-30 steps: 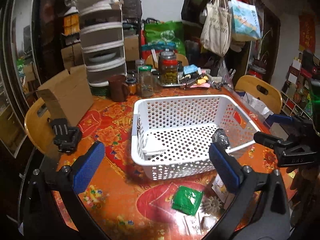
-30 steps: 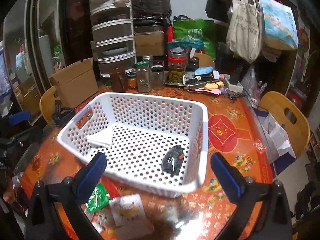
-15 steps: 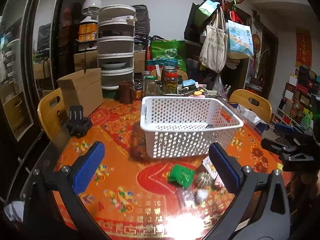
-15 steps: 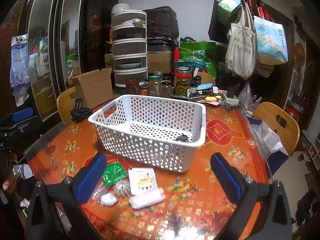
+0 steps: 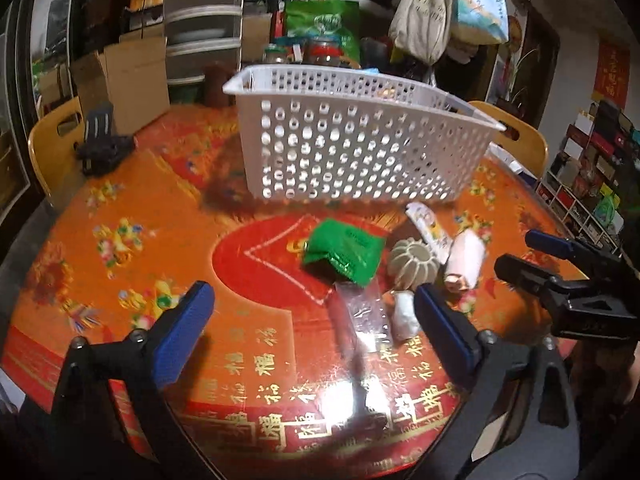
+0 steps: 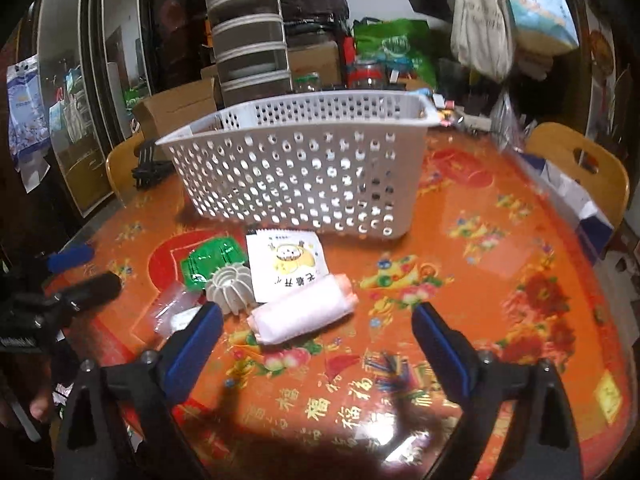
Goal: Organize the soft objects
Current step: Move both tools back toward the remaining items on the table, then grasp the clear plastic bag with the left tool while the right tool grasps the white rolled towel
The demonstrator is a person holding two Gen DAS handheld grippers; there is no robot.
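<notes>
A white perforated basket [image 5: 352, 140] [image 6: 304, 168] stands on the orange table. In front of it lie a green packet [image 5: 344, 250] [image 6: 210, 258], a grey ribbed ball [image 5: 412, 260] [image 6: 232, 286], a white printed sachet [image 6: 286, 262] [image 5: 426, 228], a pink-white roll [image 6: 304, 314] [image 5: 466, 260] and a clear bag [image 5: 364, 316] [image 6: 172, 308]. My left gripper [image 5: 314, 328] is open and empty, low over the table near the clear bag. My right gripper [image 6: 318, 340] is open and empty, just in front of the roll.
Jars [image 5: 320, 50], a stacked drawer unit [image 6: 250, 36] and a cardboard box [image 5: 128, 80] stand behind the basket. Yellow chairs [image 6: 580, 164] [image 5: 52, 144] ring the table. A black clamp [image 5: 102, 144] lies at the far left. Bags hang at the back right.
Both grippers have dropped lower and closer to the table, from above the basket to the loose items in front of it. Both stay open and empty.
</notes>
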